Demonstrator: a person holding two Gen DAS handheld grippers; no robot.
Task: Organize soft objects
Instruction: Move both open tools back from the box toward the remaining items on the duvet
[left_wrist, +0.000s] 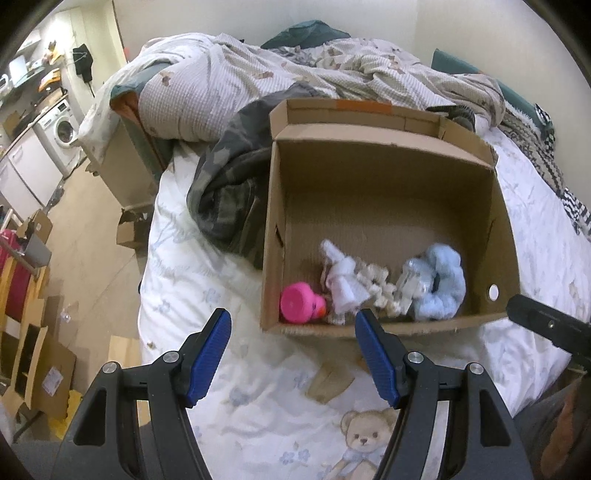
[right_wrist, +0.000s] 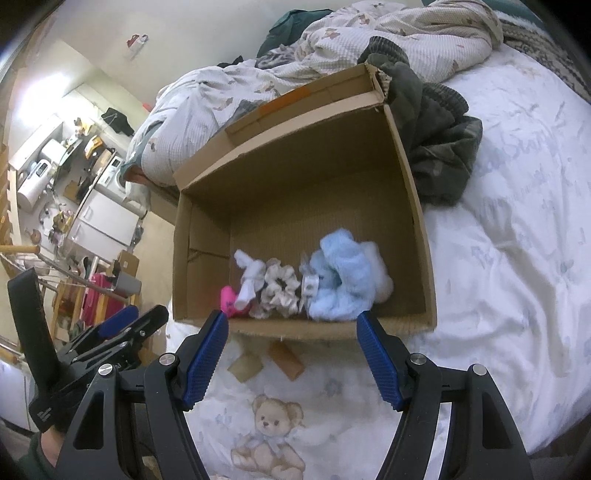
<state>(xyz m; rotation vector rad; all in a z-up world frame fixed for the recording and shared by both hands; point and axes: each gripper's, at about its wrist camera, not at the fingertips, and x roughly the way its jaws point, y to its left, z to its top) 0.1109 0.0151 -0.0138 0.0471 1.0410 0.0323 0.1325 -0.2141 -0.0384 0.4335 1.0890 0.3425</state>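
Two grippers hang over the near edge of the bed (left_wrist: 207, 266), both with blue pads spread wide and nothing between them. From the left wrist view, the left gripper (left_wrist: 293, 321) sits just short of the near wall of the cardboard box (left_wrist: 384, 173), which stands open on the white bedsheet with its flaps raised at the far side. Along the box's near wall, left to right, lie a pink toy (left_wrist: 301, 302) in the near-left corner, a white sock-like piece (left_wrist: 345, 280) touching it, a pale printed scrunchie (left_wrist: 384, 291), and a fluffy light-blue scrunchie (left_wrist: 443, 282) with a small tag against it. A dark camouflage garment (left_wrist: 229, 192) is bunched against the box's left outer wall, and a rumpled quilt (left_wrist: 258, 74) fills the far end of the bed. The right gripper (right_wrist: 291, 321) hovers at the same near wall, its own view showing the same row of soft things. A teddy-bear print (right_wrist: 275, 421) marks the sheet below the fingers.
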